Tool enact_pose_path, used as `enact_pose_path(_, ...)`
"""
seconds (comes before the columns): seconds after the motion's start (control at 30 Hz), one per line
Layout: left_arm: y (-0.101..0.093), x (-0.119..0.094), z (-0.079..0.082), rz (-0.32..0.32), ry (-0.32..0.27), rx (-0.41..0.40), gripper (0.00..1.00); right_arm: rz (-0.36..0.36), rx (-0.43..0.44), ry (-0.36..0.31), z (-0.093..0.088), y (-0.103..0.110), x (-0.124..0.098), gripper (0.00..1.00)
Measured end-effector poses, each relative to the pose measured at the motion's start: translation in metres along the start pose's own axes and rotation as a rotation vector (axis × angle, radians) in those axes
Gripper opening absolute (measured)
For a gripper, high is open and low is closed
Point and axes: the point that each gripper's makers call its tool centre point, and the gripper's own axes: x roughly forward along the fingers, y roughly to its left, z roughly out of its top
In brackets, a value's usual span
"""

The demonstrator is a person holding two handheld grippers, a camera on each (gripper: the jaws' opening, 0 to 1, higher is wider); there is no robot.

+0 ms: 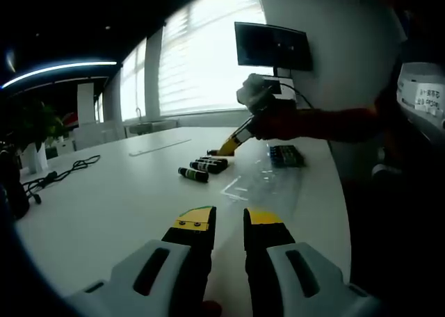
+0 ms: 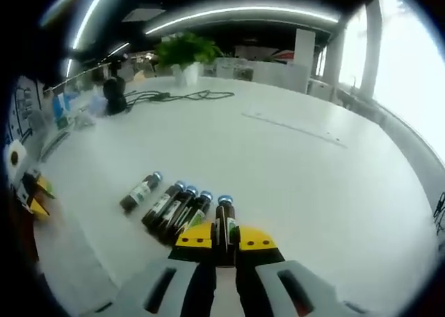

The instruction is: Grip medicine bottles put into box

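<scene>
Now a medicine bottle (image 2: 224, 223) is clamped by the right gripper (image 2: 225, 242); the left gripper (image 1: 228, 223), slightly parted, is empty; a lift toward the box (image 1: 261, 181) is needed.

The left gripper (image 1: 228, 220) hangs with its yellow-tipped jaws slightly parted around nothing, while the right gripper (image 2: 224, 238), seen in the left gripper view held out in the person's hand (image 1: 278, 122), has its jaws pressed against a bottle (image 2: 224, 223) between the fingertips.

Dark bottles on a white counter (image 2: 292, 171)
Medicine bottles (image 2: 174, 206) are dark brown with blue caps and green-white labels; the right gripper (image 2: 224, 238) is yellow-tipped, black and grey.
</scene>
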Motion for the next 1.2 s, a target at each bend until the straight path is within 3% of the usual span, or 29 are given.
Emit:
enact_pose_path(0.73,0.001,-0.001,0.000,0.001,-0.004,-0.004,0.10,-0.006,-0.022,-0.133,0.013,0.032,-0.051,0.06)
enact_pose_path(1.2,0.000,0.000,0.001,0.000,-0.004,-0.004,0.10,-0.001,-0.011,-0.153,0.008,0.056,-0.078,0.06)
